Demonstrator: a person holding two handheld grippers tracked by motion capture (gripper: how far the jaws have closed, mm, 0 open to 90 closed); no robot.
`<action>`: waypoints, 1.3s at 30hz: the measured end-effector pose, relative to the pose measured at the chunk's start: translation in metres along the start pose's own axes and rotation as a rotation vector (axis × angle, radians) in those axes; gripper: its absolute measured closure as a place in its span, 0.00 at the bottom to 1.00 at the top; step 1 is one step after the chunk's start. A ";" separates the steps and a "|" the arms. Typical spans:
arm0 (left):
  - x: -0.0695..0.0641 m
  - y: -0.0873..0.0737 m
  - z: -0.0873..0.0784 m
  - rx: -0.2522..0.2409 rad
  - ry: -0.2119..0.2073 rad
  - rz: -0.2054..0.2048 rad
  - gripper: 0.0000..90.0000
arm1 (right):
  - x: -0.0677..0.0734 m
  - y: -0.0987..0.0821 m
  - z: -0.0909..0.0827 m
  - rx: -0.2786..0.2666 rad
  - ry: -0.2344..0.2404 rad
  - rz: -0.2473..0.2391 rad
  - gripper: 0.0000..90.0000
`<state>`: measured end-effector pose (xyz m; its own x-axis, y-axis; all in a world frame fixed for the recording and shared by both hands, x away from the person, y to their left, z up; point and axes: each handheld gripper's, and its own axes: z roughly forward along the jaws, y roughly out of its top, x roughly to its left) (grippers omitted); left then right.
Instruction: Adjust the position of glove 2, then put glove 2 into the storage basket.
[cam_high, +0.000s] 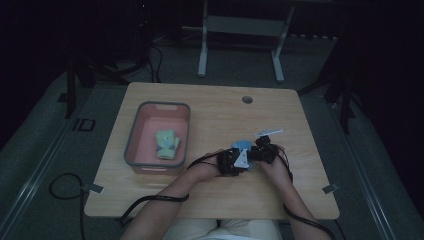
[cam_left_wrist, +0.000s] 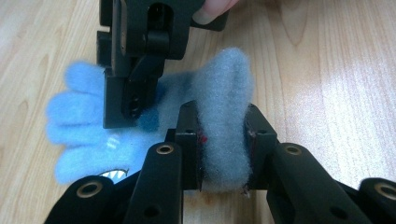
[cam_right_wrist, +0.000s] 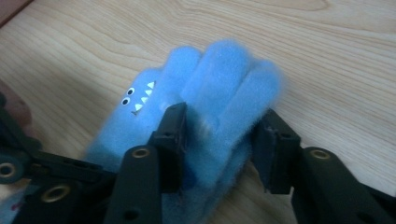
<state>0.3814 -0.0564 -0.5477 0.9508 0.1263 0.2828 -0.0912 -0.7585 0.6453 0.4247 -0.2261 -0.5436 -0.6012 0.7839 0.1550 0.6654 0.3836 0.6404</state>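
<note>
Standing in a dark room (grey floor), wooden table (cam_high: 210, 107).

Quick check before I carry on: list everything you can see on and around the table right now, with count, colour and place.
Blue glove: one, fuzzy light blue with a small toothy face, on the table near the front edge, between both hand-held grippers.
Green glove: one, pale green, lying inside the bin.
Bin: one, grey rim and pink inside, left part of the table.
Table: one, light wood, with a round hole near the far edge.
Metal frame: one, grey, on the floor beyond the table.
Left hand-held gripper: one, black, jaws pinching the blue glove's cuff end.
Right hand-held gripper: one, black, jaws around the blue glove's finger end; a firm grip cannot be told.
Forearms: two, coming in from the near edge.
</note>
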 end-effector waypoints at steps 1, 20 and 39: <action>0.000 0.000 0.000 0.002 -0.001 0.005 0.81 | 0.001 0.001 0.001 0.001 0.007 -0.008 0.70; 0.002 0.018 -0.041 0.063 0.019 0.025 0.83 | 0.011 0.020 -0.024 -0.090 0.158 -0.043 0.87; 0.015 0.028 -0.101 0.098 0.024 0.047 0.83 | 0.044 0.057 -0.046 -0.140 0.191 -0.121 0.88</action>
<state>0.3636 -0.0112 -0.4533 0.9387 0.1033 0.3290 -0.1052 -0.8229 0.5583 0.4157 -0.1919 -0.4658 -0.7540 0.6251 0.2019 0.5242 0.3873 0.7584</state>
